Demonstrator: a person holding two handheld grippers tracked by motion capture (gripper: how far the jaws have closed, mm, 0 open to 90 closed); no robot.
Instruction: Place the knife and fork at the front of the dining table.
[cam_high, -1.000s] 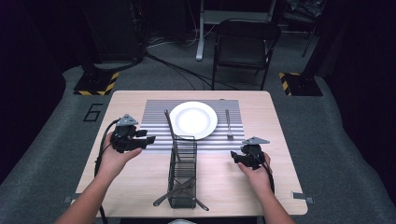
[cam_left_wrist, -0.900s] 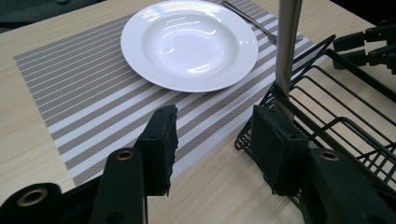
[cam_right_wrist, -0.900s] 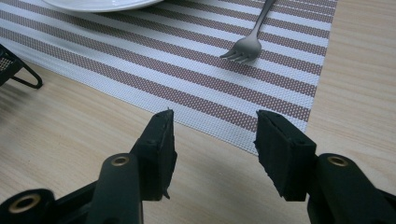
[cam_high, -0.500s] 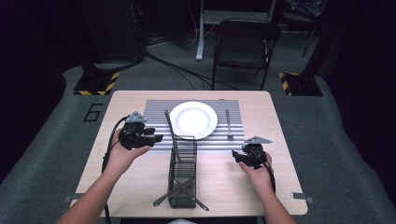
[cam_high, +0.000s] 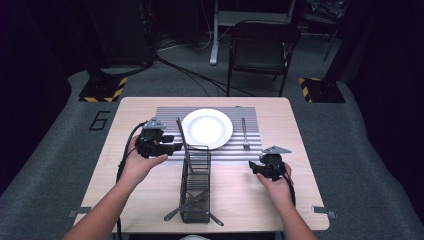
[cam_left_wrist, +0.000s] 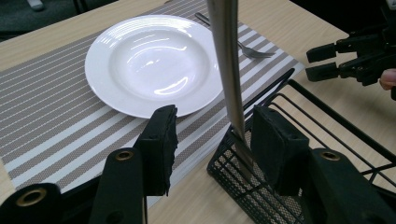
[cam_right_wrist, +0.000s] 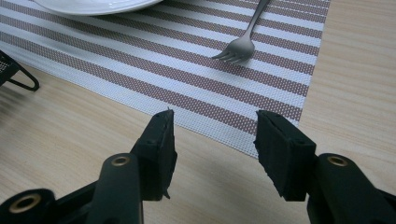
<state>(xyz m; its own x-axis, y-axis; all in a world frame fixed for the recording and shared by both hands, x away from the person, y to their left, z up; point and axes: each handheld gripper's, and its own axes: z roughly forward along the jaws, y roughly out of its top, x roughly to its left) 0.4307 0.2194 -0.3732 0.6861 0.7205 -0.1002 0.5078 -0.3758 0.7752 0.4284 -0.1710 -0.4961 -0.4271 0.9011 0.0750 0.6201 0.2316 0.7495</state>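
A black wire cutlery basket (cam_high: 196, 185) stands on the table in front of a white plate (cam_high: 207, 128). A long metal utensil (cam_high: 180, 131) leans up out of the basket's far end. My left gripper (cam_high: 172, 145) is open just left of it. In the left gripper view (cam_left_wrist: 212, 126) the utensil's handle (cam_left_wrist: 229, 70) rises between the jaws, close to the right pad, and neither pad presses on it. My right gripper (cam_high: 254, 167) is open over bare wood at the placemat's near right corner. Nothing lies between its jaws (cam_right_wrist: 212, 126), and the fork (cam_right_wrist: 243, 44) lies ahead on the mat.
A striped placemat (cam_high: 170, 112) carries the plate and the fork (cam_high: 244, 133). More utensils poke out of the basket's near end at the table's front edge. A folding chair (cam_high: 262, 47) and cables lie beyond the table's far edge.
My left gripper has moved right, from the table's left side up to the utensil at the basket's far end. The right gripper has stayed where it was.
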